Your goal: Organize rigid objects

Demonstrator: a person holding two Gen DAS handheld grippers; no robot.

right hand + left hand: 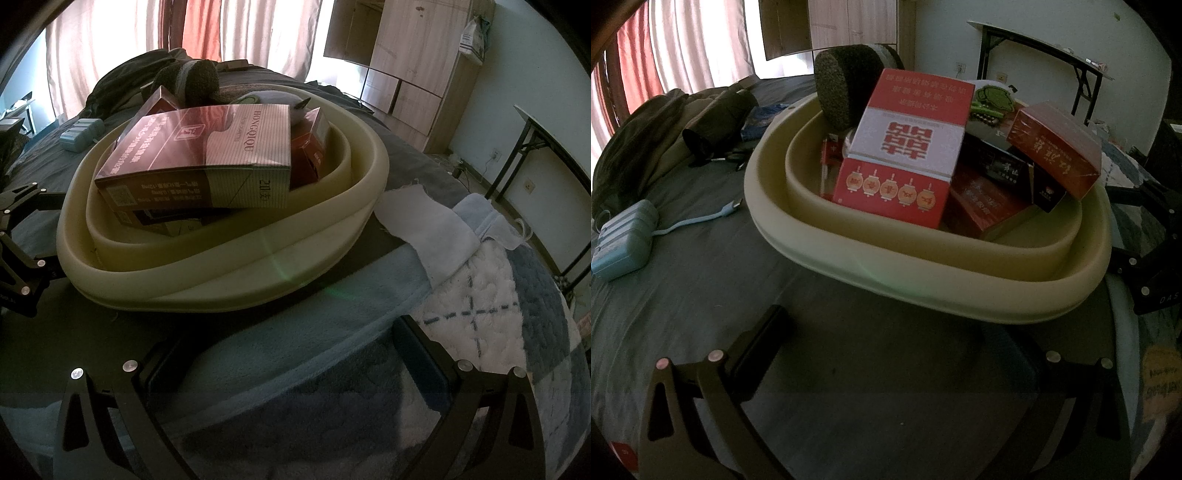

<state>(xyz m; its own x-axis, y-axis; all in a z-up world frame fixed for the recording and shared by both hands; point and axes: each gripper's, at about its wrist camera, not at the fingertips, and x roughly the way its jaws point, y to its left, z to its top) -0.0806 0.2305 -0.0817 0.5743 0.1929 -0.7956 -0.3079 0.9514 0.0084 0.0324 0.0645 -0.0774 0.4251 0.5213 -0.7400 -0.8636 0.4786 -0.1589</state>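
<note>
Two grippers, left (894,343) and right (295,354), spread, empty | basin (236,258) | carton (221,147) reads "HONGQIQU"

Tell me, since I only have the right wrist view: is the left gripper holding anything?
Observer: No. The left gripper is open and empty, over the sheet and short of the basin.
Operator: What sits behind the maroon box?
Observer: A red-and-white box printed with lanterns, leaning in the basin.
Operator: Anything loose on the bed on that side?
Observer: A blue cable runs from the power bank.
</note>
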